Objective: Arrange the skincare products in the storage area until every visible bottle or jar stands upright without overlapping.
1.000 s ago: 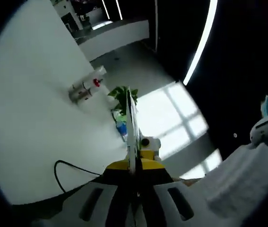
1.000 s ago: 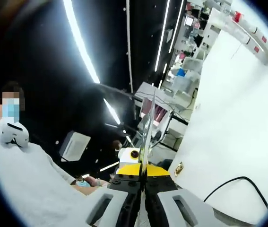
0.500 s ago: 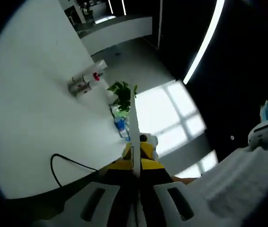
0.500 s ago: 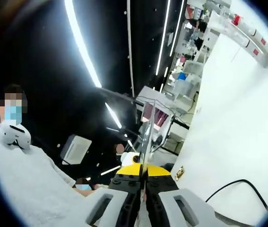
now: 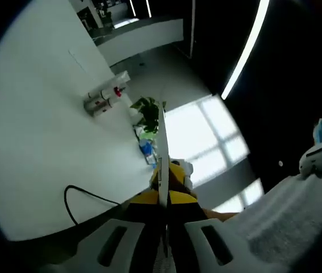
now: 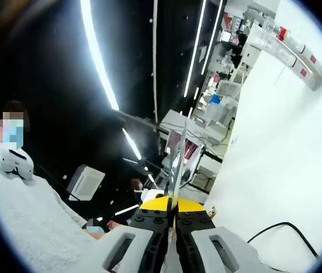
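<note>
Left gripper view: left gripper (image 5: pixel 162 165) jaws together | white wall (image 5: pixel 36 131) smooth

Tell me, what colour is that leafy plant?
Green; the plant shows best in the left gripper view.

The bench (image 5: pixel 36 142) is showing plain white, a black cable (image 5: pixel 84 199) trailing at seven o'clock. At eleven o'clock, silvery bottles (image 5: pixel 101 101) are showing red caps beside a green plant (image 5: pixel 148 111) and a blue bottle (image 5: pixel 146 152). Yellow and black are showing behind the left gripper (image 5: pixel 162 170).

bottles (image 5: pixel 105 100): 2 | plant (image 5: pixel 148 114): 1 | cable (image 5: pixel 87 202): 1 | person (image 6: pixel 19 193): 1
</note>
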Demonstrator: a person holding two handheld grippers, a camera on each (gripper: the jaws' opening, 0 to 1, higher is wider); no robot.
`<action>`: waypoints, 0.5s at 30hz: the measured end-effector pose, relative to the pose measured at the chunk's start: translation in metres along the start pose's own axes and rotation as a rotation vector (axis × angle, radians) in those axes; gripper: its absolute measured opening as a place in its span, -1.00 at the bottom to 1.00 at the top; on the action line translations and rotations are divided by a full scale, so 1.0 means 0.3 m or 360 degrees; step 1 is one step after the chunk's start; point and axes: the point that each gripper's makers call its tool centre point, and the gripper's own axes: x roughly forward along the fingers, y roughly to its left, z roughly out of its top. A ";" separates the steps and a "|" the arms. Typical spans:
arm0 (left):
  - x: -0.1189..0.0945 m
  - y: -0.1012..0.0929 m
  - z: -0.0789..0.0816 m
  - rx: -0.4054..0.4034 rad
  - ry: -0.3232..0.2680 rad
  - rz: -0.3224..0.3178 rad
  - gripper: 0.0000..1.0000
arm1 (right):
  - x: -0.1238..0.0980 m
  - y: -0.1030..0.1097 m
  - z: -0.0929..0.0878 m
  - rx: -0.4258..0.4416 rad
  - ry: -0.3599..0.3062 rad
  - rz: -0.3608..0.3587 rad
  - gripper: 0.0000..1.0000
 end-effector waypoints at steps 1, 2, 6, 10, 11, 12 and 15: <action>-0.002 0.001 0.002 0.0000 -0.0005 0.0000 -1.00 | 0.001 0.002 0.001 -0.0079 0.0006 -0.0013 -0.87; -0.002 0.002 0.004 -0.0003 -0.0011 0.0002 -1.00 | 0.002 0.003 0.001 -0.0103 0.0008 -0.0024 -0.79; -0.005 -0.007 0.013 -0.0010 -0.0031 -0.0022 -1.00 | 0.012 0.030 0.008 -0.0344 -0.0002 -0.0037 -0.64; -0.007 -0.012 0.015 -0.0014 -0.0032 -0.0033 -1.00 | 0.009 0.024 -0.010 -0.0632 0.0105 -0.0126 -0.62; -0.006 -0.014 0.016 -0.0014 -0.0032 -0.0037 -1.00 | 0.007 0.018 -0.003 -0.0665 0.0100 -0.0168 -0.67; -0.006 -0.016 0.018 -0.0009 -0.0036 -0.0041 -1.00 | 0.008 0.030 0.003 -0.0708 0.0092 -0.0156 -0.70; -0.006 -0.024 0.020 -0.0012 -0.0037 -0.0058 -1.00 | 0.002 0.031 0.003 -0.0786 0.0117 -0.0181 -0.80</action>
